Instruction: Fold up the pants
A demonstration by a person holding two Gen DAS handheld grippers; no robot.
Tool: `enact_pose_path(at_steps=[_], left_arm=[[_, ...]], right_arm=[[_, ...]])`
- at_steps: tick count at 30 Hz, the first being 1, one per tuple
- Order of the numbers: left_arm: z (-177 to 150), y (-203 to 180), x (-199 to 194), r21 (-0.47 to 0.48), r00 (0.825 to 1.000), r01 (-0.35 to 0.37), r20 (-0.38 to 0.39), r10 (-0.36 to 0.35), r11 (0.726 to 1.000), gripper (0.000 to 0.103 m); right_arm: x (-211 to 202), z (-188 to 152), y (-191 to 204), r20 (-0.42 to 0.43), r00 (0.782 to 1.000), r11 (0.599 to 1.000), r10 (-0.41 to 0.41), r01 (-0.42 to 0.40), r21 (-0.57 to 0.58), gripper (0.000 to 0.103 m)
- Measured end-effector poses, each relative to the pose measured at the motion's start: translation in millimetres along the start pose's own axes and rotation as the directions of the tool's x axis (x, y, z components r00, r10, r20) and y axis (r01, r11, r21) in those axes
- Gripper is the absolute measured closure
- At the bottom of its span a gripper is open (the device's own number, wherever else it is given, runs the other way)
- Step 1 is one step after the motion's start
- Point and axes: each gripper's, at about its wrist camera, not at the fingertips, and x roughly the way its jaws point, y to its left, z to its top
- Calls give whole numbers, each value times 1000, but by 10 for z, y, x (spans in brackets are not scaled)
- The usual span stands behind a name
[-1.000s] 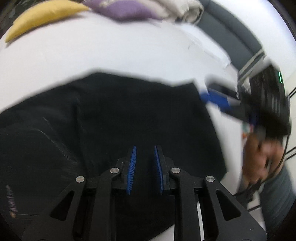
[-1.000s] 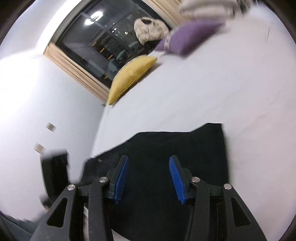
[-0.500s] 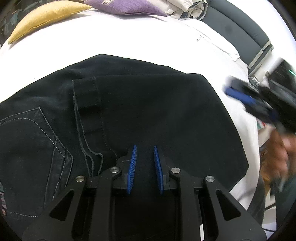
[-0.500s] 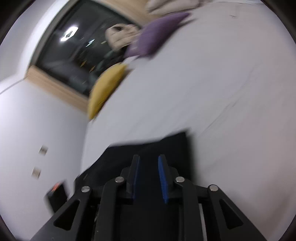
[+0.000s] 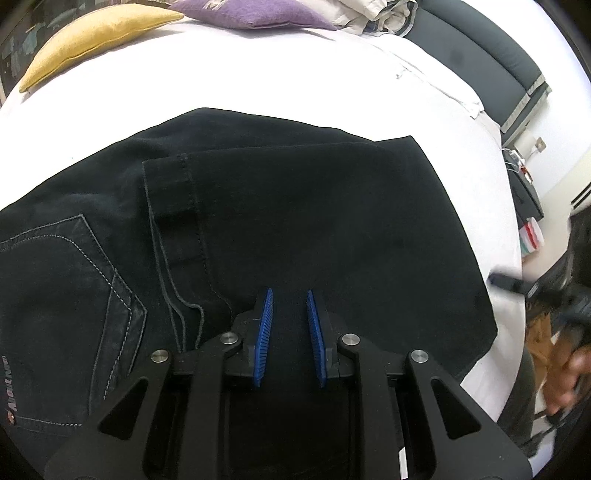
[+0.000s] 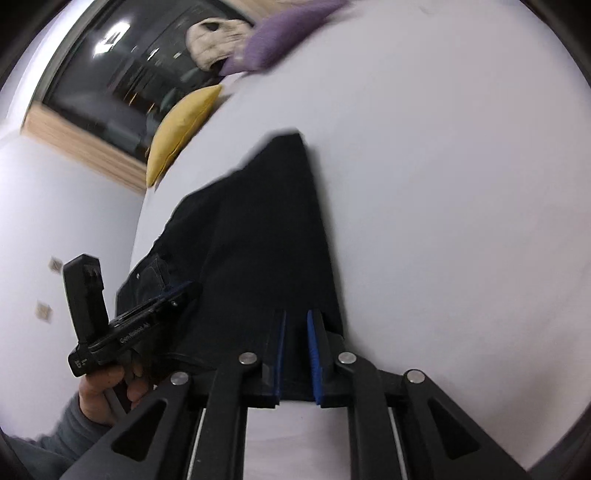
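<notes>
Black pants (image 5: pixel 295 221) lie folded on a white bed (image 5: pixel 258 74), legs doubled back over the seat; a back pocket (image 5: pixel 62 280) shows at the left. My left gripper (image 5: pixel 288 299) hovers over the near edge of the pants with a narrow gap between its blue pads, holding nothing I can see. In the right wrist view the pants (image 6: pixel 266 240) stretch away from me. My right gripper (image 6: pixel 295 317) sits at their near right corner, pads nearly closed with dark fabric between them. The left gripper (image 6: pixel 177 291) shows at the left there.
A yellow pillow (image 5: pixel 92 33) and a purple pillow (image 5: pixel 251 14) lie at the far end of the bed, with pale bedding (image 5: pixel 376 14) beside them. A dark headboard (image 5: pixel 480 55) and a nightstand (image 5: pixel 524 184) stand at the right. A dark window (image 6: pixel 122 66) is at the far wall.
My right gripper closed from wide open to nearly shut and came down to the pants' near right corner. My left gripper stayed over the pants with the same narrow gap.
</notes>
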Motion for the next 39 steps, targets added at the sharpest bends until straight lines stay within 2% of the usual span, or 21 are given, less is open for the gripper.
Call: enact_pose_path(at_steps=[3,7,9,10,11,12,13,14,15,17,19,23,25,26,27,30,31,32,34,36,39], left_arm=[[27,5,36,-1,1000,-6,-3,6,1000,84],[35,7,43,-1,1000,-1,-10,1,1000,84],[50,3,44,1,1000,-3,-13,3,1000,84],[61,1,42,2,1000,-4,-14,5,1000,84],[64,-2,51,4,1000,-7,-17,7,1000,84],[67,-6,56,4,1000,-6,-17,6,1000,84],[68,-5,62,4,1000,-5,-17,5,1000,84],[68,-4,71,4,1000,-4,-17,4,1000,84],[70,-8,73,4,1000,-4,-16,4,1000,84],[73,-11,71,3,1000,-4,-14,4,1000,84],[75,-11,72,-2,1000,-1,-12,1,1000,84],[75,-4,83,-8,1000,7,-9,-8,1000,84],[71,-6,89,-9,1000,6,-7,-6,1000,84],[72,-6,91,-8,1000,5,-7,-5,1000,84],[66,-5,90,-6,1000,5,-5,-5,1000,84],[63,21,58,-17,1000,18,-1,-18,1000,84],[58,29,49,-19,1000,20,0,-20,1000,84],[52,44,39,-23,1000,22,3,-22,999,84],[45,63,20,-33,1000,27,9,-27,999,84],[34,91,8,-45,999,37,17,-36,998,84],[20,141,-13,-62,998,55,24,-54,997,84]], right_arm=[[107,280,206,14,998,997,67,-66,-47,74],[602,659,429,-52,984,982,168,-172,-73,71],[953,797,413,-82,984,986,161,-164,-35,58],[1117,846,328,-101,986,991,130,-131,-5,58],[1212,892,234,-113,987,994,112,-110,27,64],[1280,943,186,-105,988,993,110,-105,54,77],[1272,988,157,-84,992,993,97,-91,70,83],[1200,1008,121,-64,995,994,80,-74,82,87],[1121,1020,108,-38,998,995,59,-55,88,85],[982,995,150,-10,1000,997,23,-22,79,77],[755,865,178,-15,997,996,73,-72,51,73],[474,280,234,-51,985,985,167,-164,56,58],[469,-35,53,-95,985,986,142,-132,105,51],[503,-182,-56,-104,986,984,132,-118,137,59],[433,-295,-164,-60,988,979,145,-134,157,76],[187,-414,-308,-28,993,967,112,-102,234,79],[121,-398,-241,-28,997,974,77,-70,214,79],[76,-369,-142,-17,997,982,75,-71,175,75],[-41,-286,95,23,987,982,157,-159,100,71],[2,-221,247,32,984,982,174,-176,62,49],[272,-237,109,-41,981,977,187,-182,113,44]])
